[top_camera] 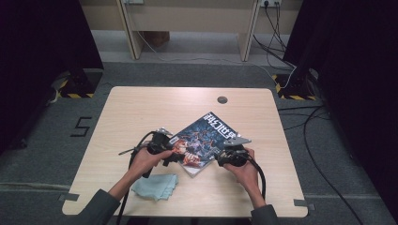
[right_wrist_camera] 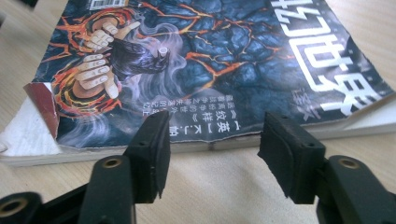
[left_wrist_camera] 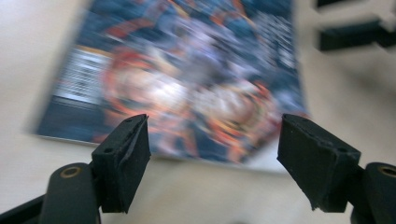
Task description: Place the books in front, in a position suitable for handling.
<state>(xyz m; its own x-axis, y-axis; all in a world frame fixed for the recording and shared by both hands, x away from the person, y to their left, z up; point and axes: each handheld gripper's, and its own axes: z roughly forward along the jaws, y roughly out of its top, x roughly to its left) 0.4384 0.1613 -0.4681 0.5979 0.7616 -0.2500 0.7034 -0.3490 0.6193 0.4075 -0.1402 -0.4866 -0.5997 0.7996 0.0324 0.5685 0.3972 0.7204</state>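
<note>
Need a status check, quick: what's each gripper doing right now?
Left gripper: open, holding nothing, at the book.
Right gripper: open, holding nothing, at the book's edge.

High overhead, gripper views near book [top_camera: 204, 143]

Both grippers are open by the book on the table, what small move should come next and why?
Probably ease the right gripper forward so its open jaws straddle the book's near edge. The book lies flat, its cover corner torn and curled, and nothing is between either gripper's jaws, the left gripper's included.

Book [top_camera: 205, 140] on table [top_camera: 141, 112] (mid-front), cloth [top_camera: 156, 186] left, nearer the front edge
</note>
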